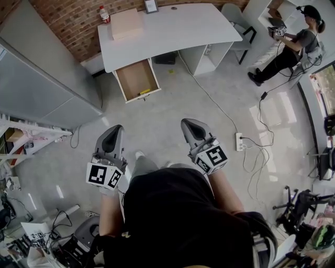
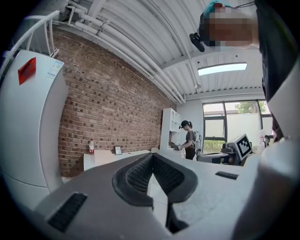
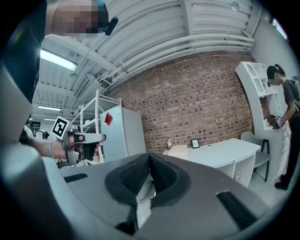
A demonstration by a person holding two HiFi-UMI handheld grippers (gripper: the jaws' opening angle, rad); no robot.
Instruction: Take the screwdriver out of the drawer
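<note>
A white desk (image 1: 172, 31) stands ahead by the brick wall, and its wooden drawer (image 1: 137, 79) is pulled open. Inside, near the drawer's front edge, lies a yellow-handled screwdriver (image 1: 145, 91). My left gripper (image 1: 113, 131) and right gripper (image 1: 191, 125) are held out level over the floor, well short of the drawer. Both have their jaws shut with nothing between them. In the left gripper view the left gripper (image 2: 153, 157) points at the desk (image 2: 117, 157). The right gripper (image 3: 150, 157) faces the same desk (image 3: 220, 150) in its own view.
A grey cabinet (image 1: 36, 78) stands at the left. On the desk are a cardboard box (image 1: 125, 23), a bottle (image 1: 104, 14) and a small frame (image 1: 151, 6). A cable and power strip (image 1: 241, 141) lie on the floor at the right. Another person (image 1: 293, 47) stands at far right.
</note>
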